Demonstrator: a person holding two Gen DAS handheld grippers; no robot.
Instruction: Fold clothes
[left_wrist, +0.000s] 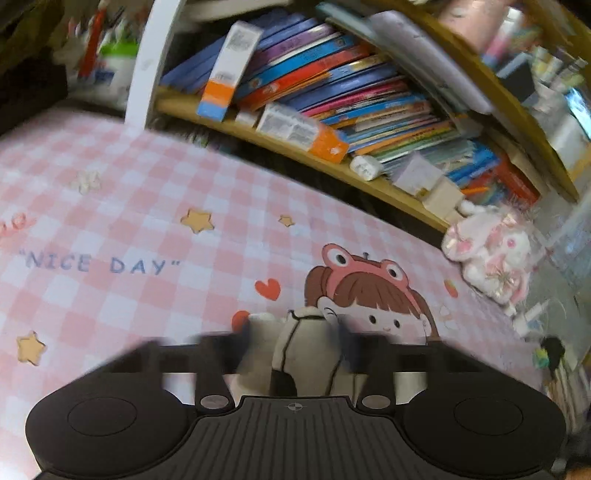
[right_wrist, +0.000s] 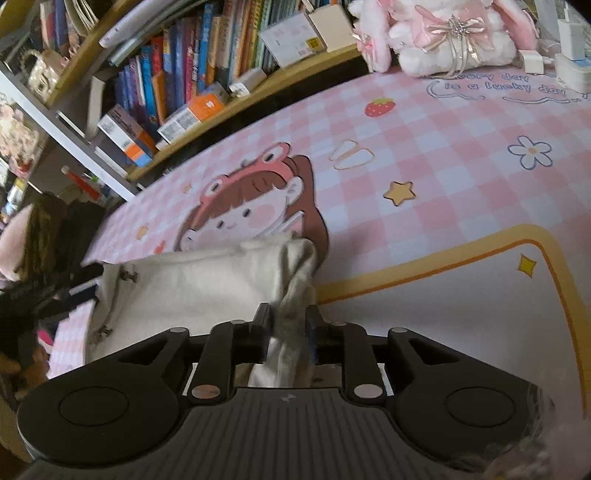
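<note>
Cream garment (right_wrist: 207, 280) blurs between left tongs (left_wrist: 295, 332).

Child's room: bookshelf (left_wrist: 332, 92), plush toy (right_wrist: 450, 33)

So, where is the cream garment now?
In the right wrist view the cream garment lies low and left on the pink checked mat, just below the cartoon girl print, one corner bunched in the right gripper.
</note>
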